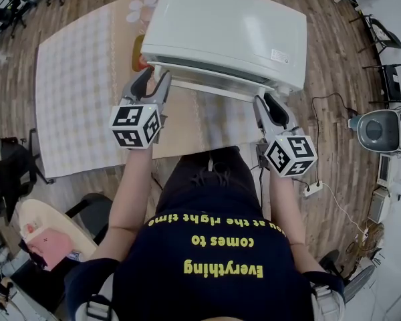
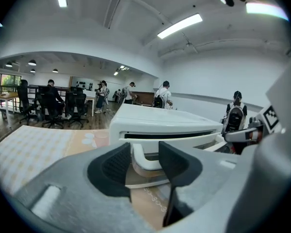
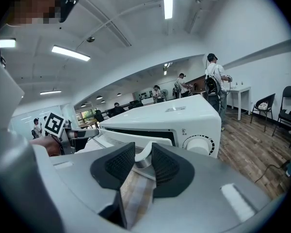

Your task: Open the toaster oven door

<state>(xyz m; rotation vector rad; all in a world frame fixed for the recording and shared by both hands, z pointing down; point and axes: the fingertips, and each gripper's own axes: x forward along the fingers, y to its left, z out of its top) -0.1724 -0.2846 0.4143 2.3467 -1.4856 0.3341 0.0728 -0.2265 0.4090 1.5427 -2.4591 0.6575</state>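
Sitting at twelve o'clock from the person, the oven (image 1: 227, 29) rests on the clothed table (image 1: 73, 99), its door (image 1: 214, 89) facing six o'clock. A dark slit runs between the door's top edge and the body. The left gripper (image 1: 155, 80) comes in at ten o'clock. Its jaws stand apart and straddle the left end of the handle (image 2: 141, 160), set wider than the bar, not clamped on it. The right gripper (image 1: 267, 102) is at two o'clock, its pads pressed on the handle's right end – the white bar fills the gap between them.
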